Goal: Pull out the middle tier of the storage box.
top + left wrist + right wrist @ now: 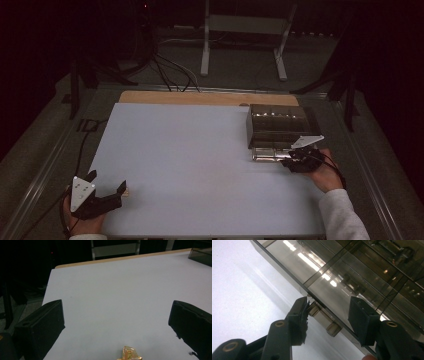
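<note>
Smoked, see-through plastic makes up the lidded compartment box (278, 126) that sits at the far right of the white table (190, 165), and the right gripper (296, 158) is at its near edge. From the high view that gripper is a dark shape against the box front, its jaws hard to read; the right gripper view gives more: the right gripper (328, 312) has its jaws partly apart, set on either side of the box's latch (322, 316), with no pad visibly pressing on it, and the lid's (352, 272) divider lines show through the tinted plastic. The left gripper (106, 186) rests at the near left corner with its jaws wide apart. Its own view shows a small gold-foil wrapped sweet (130, 354) lying on the table between the jaws, untouched; from above this is a faint speck.
</note>
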{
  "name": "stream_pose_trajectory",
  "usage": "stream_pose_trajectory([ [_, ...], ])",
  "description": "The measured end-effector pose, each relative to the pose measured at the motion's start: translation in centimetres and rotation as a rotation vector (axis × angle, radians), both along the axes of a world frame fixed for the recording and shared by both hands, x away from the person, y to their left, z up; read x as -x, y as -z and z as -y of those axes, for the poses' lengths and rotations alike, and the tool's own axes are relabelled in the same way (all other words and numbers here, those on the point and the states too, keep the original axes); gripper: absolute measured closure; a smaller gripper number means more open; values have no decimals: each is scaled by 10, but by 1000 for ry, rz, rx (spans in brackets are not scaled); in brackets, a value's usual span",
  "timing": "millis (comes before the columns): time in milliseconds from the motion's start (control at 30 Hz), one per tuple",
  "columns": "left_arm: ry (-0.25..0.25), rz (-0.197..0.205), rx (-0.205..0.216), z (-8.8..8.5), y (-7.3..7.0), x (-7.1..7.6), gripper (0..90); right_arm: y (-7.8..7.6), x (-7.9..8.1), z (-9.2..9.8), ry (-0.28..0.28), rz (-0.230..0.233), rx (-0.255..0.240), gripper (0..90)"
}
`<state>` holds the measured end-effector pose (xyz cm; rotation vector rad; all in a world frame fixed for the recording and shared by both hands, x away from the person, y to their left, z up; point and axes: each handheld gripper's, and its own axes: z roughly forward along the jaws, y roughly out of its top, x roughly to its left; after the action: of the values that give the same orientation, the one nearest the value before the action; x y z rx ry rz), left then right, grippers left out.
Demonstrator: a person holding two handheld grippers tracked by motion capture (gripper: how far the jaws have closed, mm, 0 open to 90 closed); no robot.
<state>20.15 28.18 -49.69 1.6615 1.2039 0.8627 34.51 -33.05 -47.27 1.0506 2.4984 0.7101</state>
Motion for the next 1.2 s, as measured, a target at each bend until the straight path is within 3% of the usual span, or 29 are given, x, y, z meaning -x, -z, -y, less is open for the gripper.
stream_pose_trajectory([
  [1000,1,-2,-3,1,0,0,15,2,10,1,-19,-20,-8,527],
  [1200,2,-3,-5,1,0,0,15,4,12,1,3,-8,-29,479],
])
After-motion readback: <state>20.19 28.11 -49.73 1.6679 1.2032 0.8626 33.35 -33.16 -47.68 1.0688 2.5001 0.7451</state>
